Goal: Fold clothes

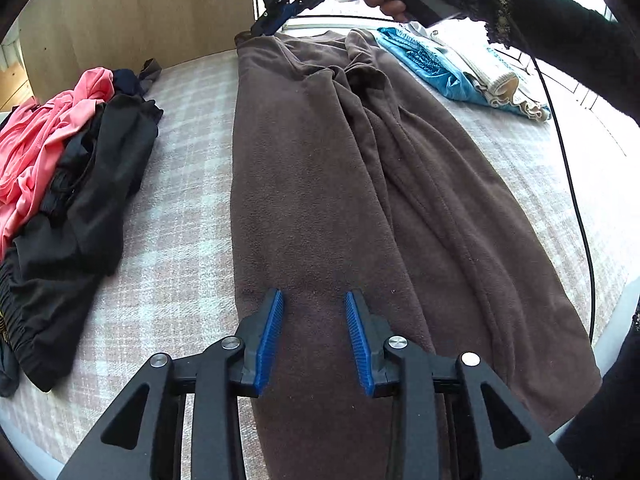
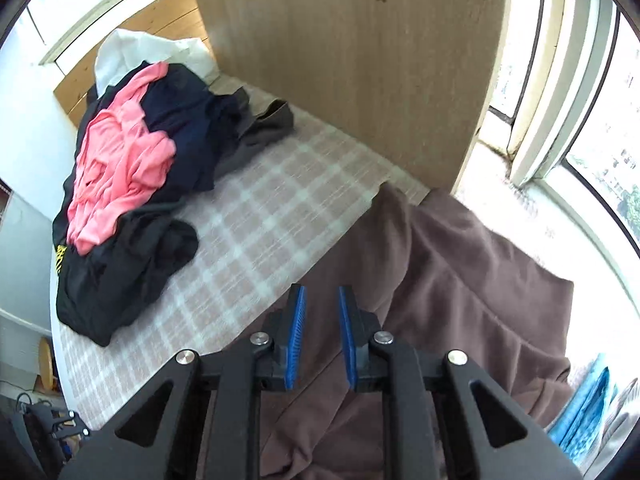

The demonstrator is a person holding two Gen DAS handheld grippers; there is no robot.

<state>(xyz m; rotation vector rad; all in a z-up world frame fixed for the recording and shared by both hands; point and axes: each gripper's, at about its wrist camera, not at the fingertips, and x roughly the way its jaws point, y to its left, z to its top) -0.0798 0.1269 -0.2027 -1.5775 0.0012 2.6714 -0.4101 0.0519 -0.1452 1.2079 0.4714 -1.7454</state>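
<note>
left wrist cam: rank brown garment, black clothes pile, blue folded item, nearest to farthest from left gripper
Measured from the left gripper:
1. Brown garment: directly under the fingertips, running away down the middle of the bed.
2. Black clothes pile: to the left on the checked cover, under the pink garment.
3. Blue folded item: far right, up by the window.

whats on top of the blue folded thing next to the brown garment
A folded white and cream garment lies on the blue one, covering its far side. Whether anything else is stacked beneath or behind cannot be seen; the person's sleeve hides part of the pile.
</note>
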